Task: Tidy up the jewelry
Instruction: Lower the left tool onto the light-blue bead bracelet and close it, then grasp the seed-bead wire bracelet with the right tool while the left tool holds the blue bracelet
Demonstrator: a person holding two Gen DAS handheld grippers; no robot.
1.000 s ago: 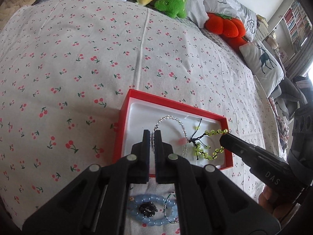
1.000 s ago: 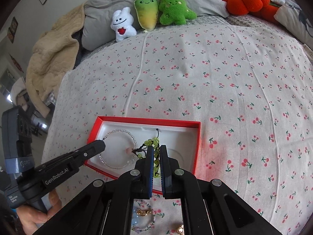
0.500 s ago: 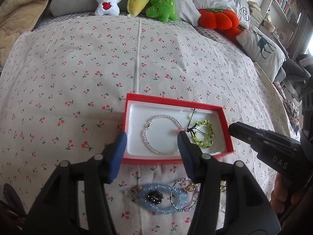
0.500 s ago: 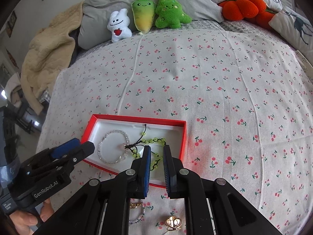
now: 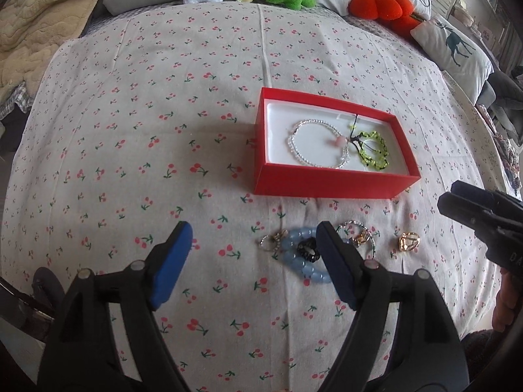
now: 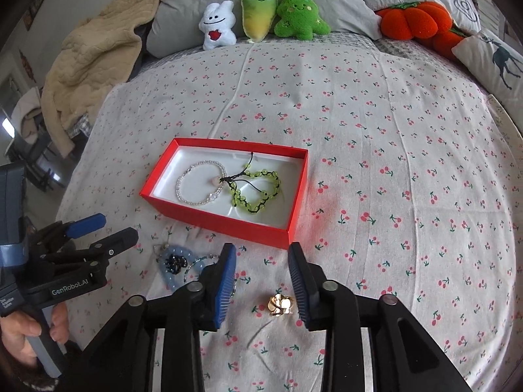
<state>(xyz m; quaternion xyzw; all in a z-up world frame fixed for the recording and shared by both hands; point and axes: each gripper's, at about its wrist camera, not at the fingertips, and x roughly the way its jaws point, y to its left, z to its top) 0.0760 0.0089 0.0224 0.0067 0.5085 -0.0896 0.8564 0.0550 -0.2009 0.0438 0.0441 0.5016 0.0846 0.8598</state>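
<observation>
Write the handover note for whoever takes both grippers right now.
Left gripper: jaws wide open, holding nothing.
Right gripper: jaws open, holding nothing, the gold ring on the bedspread between its fingers.
Done: clear bead bracelet and green bead bracelet lie in the red box.
Left: gold ring, blue bead bracelet and the small pieces around it, all in front of the box.

Your work surface is a bed point(image 6: 376, 137) under a cherry-print sheet point(image 5: 163, 137). A red box point(image 6: 209, 219) sits on the sheet near the centre. At its 6 o'clock side you see loose jewelry on the fabric: a blue bead bracelet point(image 5: 305, 268) around a black piece point(image 5: 307, 248), a thin beaded bracelet point(image 5: 354, 228) touching it, and a gold ring point(image 6: 278, 305) apart at 3 o'clock. Three plush toys point(image 6: 258, 16) line the 12 o'clock edge, an orange pumpkin cushion point(image 6: 415, 19) at 2 o'clock.
</observation>
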